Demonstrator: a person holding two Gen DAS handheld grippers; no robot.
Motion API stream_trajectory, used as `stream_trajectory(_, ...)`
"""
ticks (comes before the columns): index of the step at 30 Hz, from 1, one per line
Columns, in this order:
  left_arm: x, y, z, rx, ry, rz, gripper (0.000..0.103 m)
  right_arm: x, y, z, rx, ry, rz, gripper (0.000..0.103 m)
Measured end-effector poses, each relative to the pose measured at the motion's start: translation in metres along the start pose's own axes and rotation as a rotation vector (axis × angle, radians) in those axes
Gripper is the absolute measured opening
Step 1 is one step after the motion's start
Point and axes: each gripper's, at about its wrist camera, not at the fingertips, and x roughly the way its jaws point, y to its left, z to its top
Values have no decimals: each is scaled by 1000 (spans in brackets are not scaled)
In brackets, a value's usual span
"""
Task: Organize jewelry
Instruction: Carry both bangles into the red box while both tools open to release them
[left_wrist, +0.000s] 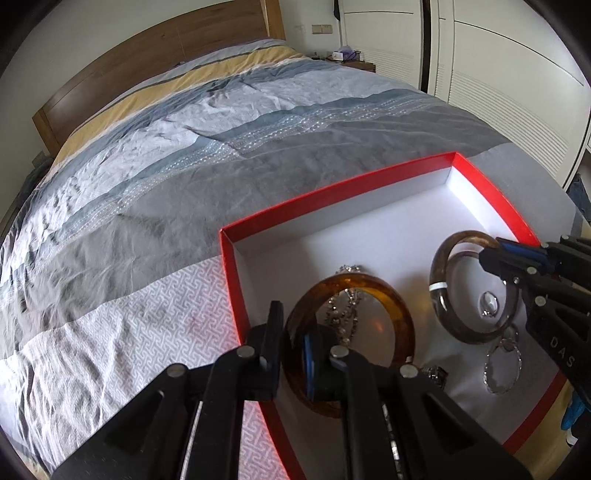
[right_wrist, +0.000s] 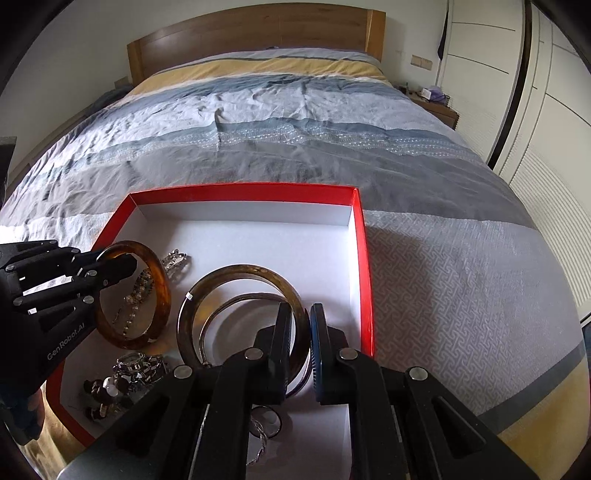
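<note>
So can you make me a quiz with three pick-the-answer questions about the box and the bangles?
1. Where does the box sit?
A. on the bed
B. on a shelf
C. on the floor

2. What colour is the outside of the box?
A. green
B. red
C. black

3. What is the left gripper doing?
A. gripping the amber bangle
B. hanging open over the bed
C. pinching the watch

Answers:
1 A, the striped bedcover lies all around the box.
2 B, its rim and outer walls are red, with white inside.
3 A, its fingers clamp the amber bangle's rim, while the right gripper clamps the darker brown bangle.
</note>
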Motion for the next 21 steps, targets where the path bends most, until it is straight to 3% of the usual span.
stream_trajectory(5, -2, 2, 1, -14, 10, -19, 10, -2, 2, 0, -6, 7, -13, 12)
stream_trajectory(9, -5, 2, 2, -11, 20, -37, 11, -8, 2, 0, -4, -1, -29, 28)
stream_trajectory(14, -16, 1, -1, -6, 18, -42, 14, -25, 1, 0, -4, -16, -44, 35)
stream_trajectory(17, -26, 3, -2, -14, 11, -44, 24, -40, -2, -3, 8, -24, -46, 36)
stream_trajectory(21, -46, 8, -7, -29, 2, -53, 25, -66, -5, -9, 26, -38, -51, 37)
